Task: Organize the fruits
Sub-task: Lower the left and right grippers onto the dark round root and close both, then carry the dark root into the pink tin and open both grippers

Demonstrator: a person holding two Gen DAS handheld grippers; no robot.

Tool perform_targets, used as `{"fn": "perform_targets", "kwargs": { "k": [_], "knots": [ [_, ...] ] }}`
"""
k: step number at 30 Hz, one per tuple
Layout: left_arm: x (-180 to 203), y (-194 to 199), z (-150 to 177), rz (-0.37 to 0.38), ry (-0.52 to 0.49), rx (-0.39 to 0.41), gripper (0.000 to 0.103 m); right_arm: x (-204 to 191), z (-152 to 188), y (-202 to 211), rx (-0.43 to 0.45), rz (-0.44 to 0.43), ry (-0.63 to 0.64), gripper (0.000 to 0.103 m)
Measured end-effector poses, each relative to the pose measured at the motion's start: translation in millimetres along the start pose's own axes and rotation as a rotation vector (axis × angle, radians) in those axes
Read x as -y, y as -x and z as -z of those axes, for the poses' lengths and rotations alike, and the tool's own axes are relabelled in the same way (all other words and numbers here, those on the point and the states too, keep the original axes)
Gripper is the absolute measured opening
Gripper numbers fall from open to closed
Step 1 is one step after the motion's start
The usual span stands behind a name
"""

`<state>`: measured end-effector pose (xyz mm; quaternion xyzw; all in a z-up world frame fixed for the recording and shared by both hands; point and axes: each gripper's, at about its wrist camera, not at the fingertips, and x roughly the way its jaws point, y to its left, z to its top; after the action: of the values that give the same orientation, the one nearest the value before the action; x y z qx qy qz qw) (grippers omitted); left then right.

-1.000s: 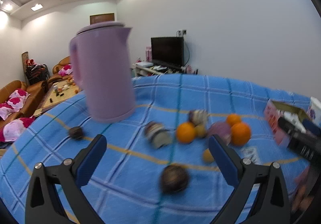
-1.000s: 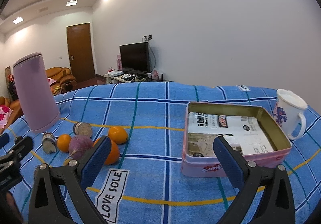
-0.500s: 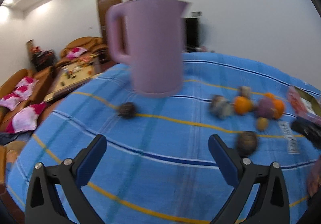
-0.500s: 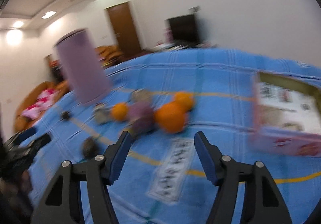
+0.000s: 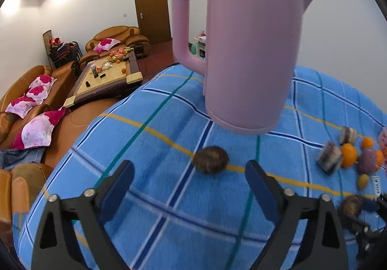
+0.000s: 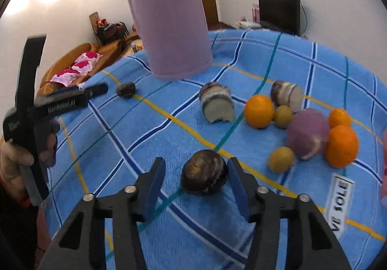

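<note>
A woven, matt blue checked cloth is seen under everything. The lilac kettle, at twelve o'clock in the left wrist view, is made of smooth plastic with a soft sheen. A rough, dull brown skin is shown by the dark fruit at six o'clock in the right wrist view. The oranges are finished glossy and finely dimpled. The right gripper is formed of matt black plastic with blue pads and bright metal screws.

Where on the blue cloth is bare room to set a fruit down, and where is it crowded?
Bare cloth lies between the purple kettle, the small dark fruit and the cut piece. The oranges, purple fruit and small yellow-green fruits crowd the right side.
</note>
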<state>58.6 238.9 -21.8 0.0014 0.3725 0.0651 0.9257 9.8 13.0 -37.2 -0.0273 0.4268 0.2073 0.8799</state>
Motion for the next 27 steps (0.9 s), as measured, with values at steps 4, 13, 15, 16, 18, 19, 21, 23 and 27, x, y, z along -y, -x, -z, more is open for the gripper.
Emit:
{"fn": "perform_targets", "kwargs": {
  "k": [4,13,15,16,18,19,21,23,27],
  "knots": [
    [10.9,-25.1,-7.9,0.0,-0.058,-0.041,0.084,-0.5,2.2,-7.1,-0.021,0.016,0.016,0.043],
    [8.3,-55.6,-7.0,0.083,-0.016,-0.129,0.043,12.4,3.6,-0.4,-0.01,-0.026,-0.024,0.042],
    [7.8,-56.3,-7.6,0.09,-0.009,-0.128,0.042,15.5,3.8,1.1,-0.007,-0.036,-0.037,0.042],
    [8.2,-55.6,-7.8,0.089,-0.009,-0.125,0.042,17.2,3.7,2.2,-0.003,-0.042,-0.045,0.042],
    [7.5,-47.1,-8.2,0.076,-0.008,-0.103,0.042,20.3,4.7,6.4,0.017,-0.066,-0.063,0.042],
    [7.4,-42.0,-6.8,0.075,-0.005,-0.088,0.042,22.5,5.4,8.8,0.036,-0.077,-0.07,0.042],
    [14.8,-29.7,-2.6,0.077,0.002,-0.071,0.042,27.8,6.5,20.1,0.081,-0.081,-0.076,0.042],
    [22.8,-14.4,-0.1,0.082,0.008,-0.038,0.042,36.0,4.3,31.8,0.137,-0.088,-0.093,0.042],
    [56.3,20.9,5.5,0.101,-0.034,0.029,0.042,52.0,-1.3,53.2,0.222,-0.06,-0.111,0.042]
  ]
}}
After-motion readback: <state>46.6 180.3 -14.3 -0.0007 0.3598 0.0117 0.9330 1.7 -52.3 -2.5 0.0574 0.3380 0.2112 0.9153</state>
